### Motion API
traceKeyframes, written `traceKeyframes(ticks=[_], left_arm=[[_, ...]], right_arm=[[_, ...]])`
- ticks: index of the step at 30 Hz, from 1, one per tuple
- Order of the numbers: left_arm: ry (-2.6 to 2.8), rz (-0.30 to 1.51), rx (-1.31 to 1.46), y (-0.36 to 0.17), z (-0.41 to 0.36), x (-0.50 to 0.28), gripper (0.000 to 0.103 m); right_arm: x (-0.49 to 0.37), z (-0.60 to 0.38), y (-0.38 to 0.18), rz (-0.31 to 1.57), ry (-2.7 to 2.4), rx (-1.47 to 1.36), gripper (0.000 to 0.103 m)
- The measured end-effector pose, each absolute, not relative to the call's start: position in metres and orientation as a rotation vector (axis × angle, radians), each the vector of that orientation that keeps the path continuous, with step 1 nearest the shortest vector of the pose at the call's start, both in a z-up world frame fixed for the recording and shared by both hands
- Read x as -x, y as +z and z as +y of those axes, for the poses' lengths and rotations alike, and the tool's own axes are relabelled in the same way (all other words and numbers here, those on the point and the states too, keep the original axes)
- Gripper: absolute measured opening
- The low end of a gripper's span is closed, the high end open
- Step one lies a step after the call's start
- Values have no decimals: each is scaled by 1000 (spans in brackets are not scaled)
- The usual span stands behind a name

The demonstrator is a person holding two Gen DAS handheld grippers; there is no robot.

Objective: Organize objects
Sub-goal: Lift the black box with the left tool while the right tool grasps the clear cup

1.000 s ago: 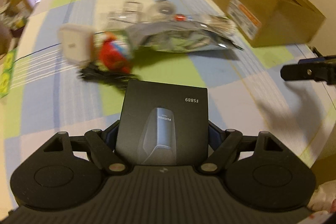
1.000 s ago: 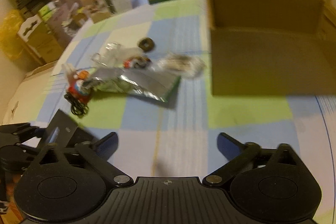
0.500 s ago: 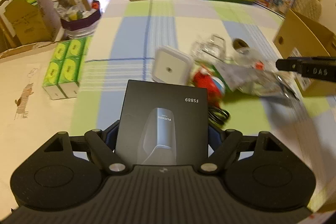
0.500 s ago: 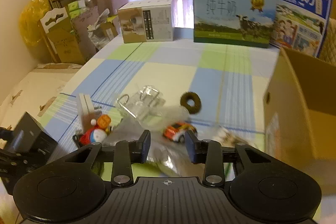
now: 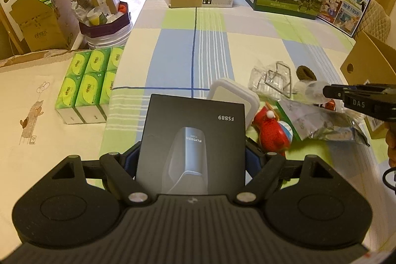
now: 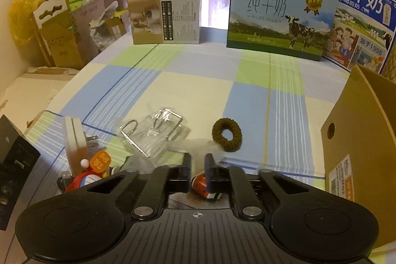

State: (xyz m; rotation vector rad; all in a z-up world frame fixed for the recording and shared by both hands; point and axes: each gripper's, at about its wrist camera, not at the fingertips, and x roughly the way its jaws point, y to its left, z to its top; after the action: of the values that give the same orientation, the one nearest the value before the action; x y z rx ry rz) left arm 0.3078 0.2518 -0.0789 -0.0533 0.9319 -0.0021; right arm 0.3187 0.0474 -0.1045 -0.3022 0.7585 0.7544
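My left gripper (image 5: 193, 156) is shut on a black box (image 5: 195, 135) marked FS889, held flat above the checked tablecloth. Just past it lie a white square plug (image 5: 232, 95) and a red toy figure (image 5: 269, 132). My right gripper (image 6: 198, 160) is over the pile with its fingers nearly together on the clear edge of a silver bag (image 5: 329, 125). Under it sits an orange toy car (image 6: 203, 186). A brown hair tie (image 6: 226, 134) and a clear packet with a metal hook (image 6: 153, 135) lie just beyond. The open cardboard box (image 6: 358, 140) stands at right.
Two milk cartons (image 6: 279, 16) and a printed box (image 6: 165, 16) line the far edge of the table. Green tissue packs (image 5: 86, 85) sit on a lower surface left of the table. Cluttered boxes (image 5: 49, 16) stand further left.
My right gripper has moved over the pile and gone from wide open to nearly shut on the bag. The left gripper, still holding the black box, has swung to face further left.
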Motion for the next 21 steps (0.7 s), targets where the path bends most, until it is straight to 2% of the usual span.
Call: traceKeyframes(ticks=[21], left_arm=[[-52, 864, 51, -41, 211, -320, 79]], right_arm=[[-313, -19, -45, 691, 760, 111, 0]])
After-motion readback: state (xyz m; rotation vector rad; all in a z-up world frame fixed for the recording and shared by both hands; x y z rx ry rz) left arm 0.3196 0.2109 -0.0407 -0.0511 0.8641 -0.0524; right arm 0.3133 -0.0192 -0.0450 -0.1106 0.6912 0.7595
